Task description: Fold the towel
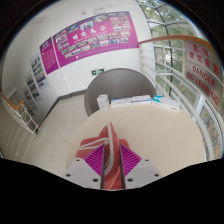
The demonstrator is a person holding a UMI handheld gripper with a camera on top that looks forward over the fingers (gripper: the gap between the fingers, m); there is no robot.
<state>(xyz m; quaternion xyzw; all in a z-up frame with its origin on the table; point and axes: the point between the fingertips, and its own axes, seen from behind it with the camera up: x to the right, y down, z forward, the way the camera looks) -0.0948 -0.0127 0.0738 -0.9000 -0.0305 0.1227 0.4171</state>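
Note:
A red and white striped towel (108, 140) hangs in a bunched fold between my fingers, lifted above the cream table (60, 130). My gripper (111, 163) is shut on the towel, its purple pads (94, 160) pressing the cloth from both sides. The towel's upper end rises just ahead of the fingertips, and its lower part runs down between the fingers out of sight.
Beyond the towel stands a dark round-backed chair (112, 88) with a white box (132, 101) and a blue item beside it. A magenta poster board (92, 40) covers the far wall. Glass railing and windows (185, 70) run along the right.

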